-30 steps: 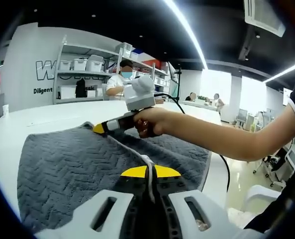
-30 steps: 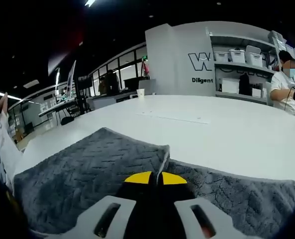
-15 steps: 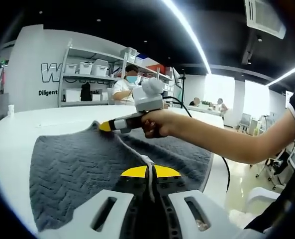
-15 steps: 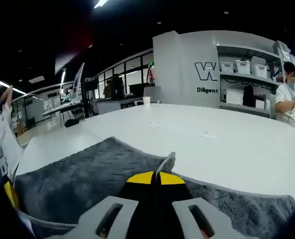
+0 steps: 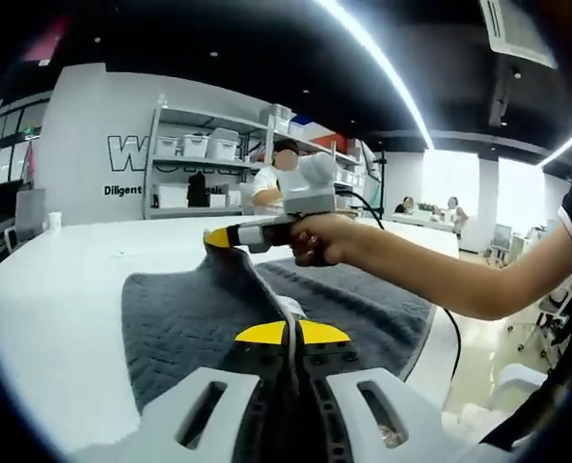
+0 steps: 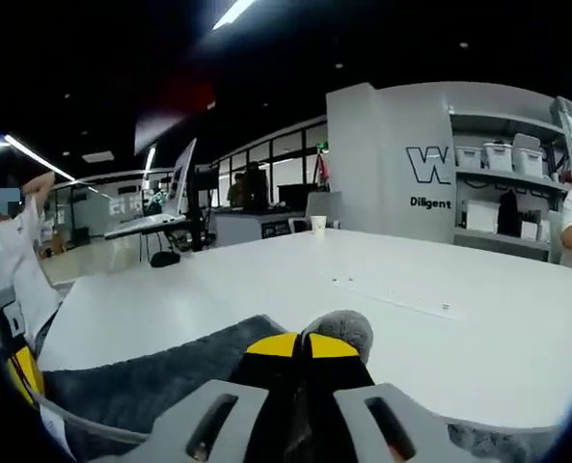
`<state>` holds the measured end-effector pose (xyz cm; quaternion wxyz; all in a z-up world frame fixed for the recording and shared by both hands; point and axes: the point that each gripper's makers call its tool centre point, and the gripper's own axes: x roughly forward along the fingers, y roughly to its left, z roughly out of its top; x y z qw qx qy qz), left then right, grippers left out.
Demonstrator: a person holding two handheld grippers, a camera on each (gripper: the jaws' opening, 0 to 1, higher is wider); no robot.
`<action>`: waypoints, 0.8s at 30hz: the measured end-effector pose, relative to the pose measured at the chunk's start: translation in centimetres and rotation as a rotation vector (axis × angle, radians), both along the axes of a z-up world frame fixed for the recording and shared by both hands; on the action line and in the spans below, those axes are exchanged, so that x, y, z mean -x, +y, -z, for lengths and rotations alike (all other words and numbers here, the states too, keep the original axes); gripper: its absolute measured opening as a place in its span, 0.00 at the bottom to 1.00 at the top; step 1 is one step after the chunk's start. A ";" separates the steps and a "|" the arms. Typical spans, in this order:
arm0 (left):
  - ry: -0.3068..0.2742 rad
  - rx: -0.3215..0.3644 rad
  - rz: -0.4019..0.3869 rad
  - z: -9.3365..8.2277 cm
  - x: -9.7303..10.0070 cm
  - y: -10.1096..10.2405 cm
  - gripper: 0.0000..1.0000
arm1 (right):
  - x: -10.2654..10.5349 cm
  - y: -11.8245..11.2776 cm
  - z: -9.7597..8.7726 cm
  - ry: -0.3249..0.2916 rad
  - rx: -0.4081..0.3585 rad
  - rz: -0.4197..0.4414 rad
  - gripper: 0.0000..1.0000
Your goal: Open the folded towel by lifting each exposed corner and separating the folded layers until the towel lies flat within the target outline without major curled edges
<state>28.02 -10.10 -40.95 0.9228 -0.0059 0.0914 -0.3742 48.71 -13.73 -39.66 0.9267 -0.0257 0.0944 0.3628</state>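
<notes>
Your left hand-held gripper has its yellow-tipped jaws closed together on an edge of the grey towel, and a thin fold of cloth stands up between the tips. The towel lies spread on the white tabletop, with a herringbone pattern on its pile. From the pinched edge, a ridge of cloth rises toward your right hand-held gripper, which comes into the left gripper view from the right. Your hand holds this gripper above the towel, and its yellow tips are closed on a raised corner.

In the right gripper view, the right hand-held gripper has the jaws pressed together, with a rounded bunch of the grey towel caught between the yellow tips. The rest of the towel lies low on the white tabletop, to the left of the jaws and below them. A paper cup stands near the far edge of the tabletop.
</notes>
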 end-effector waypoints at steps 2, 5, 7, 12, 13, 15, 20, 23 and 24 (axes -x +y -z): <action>-0.004 -0.004 -0.004 -0.1 0.1 0.2 0.01 | 0.0 0.5 -0.2 0.001 -0.003 -0.009 0.00; -0.018 -0.007 -0.026 -0.3 0.2 1.2 0.01 | 0.1 1.8 -0.7 -0.010 -0.006 -0.034 0.00; -0.024 -0.007 -0.042 -0.4 0.2 2.0 0.01 | 0.2 2.5 -1.1 -0.017 -0.008 -0.045 0.00; -0.032 -0.002 -0.092 -0.7 0.1 4.2 0.01 | -0.2 3.5 -2.0 -0.036 -0.020 -0.046 0.00; -0.034 0.002 -0.104 -0.8 0.1 4.6 0.01 | -0.2 3.7 -2.1 -0.039 -0.026 -0.048 0.00; -0.038 0.014 -0.131 -1.1 0.0 5.7 0.01 | -0.2 4.4 -2.4 -0.041 -0.031 -0.056 0.00; -0.052 0.012 -0.179 -1.7 -0.1 8.0 0.01 | 0.0 6.5 -2.8 -0.044 -0.042 -0.087 0.00; -0.057 0.010 -0.211 -1.8 -0.3 9.5 0.01 | 0.1 8.0 -3.1 -0.048 -0.046 -0.109 0.00; -0.058 0.011 -0.220 -1.9 -0.3 9.9 0.01 | 0.1 8.4 -3.2 -0.049 -0.047 -0.115 0.00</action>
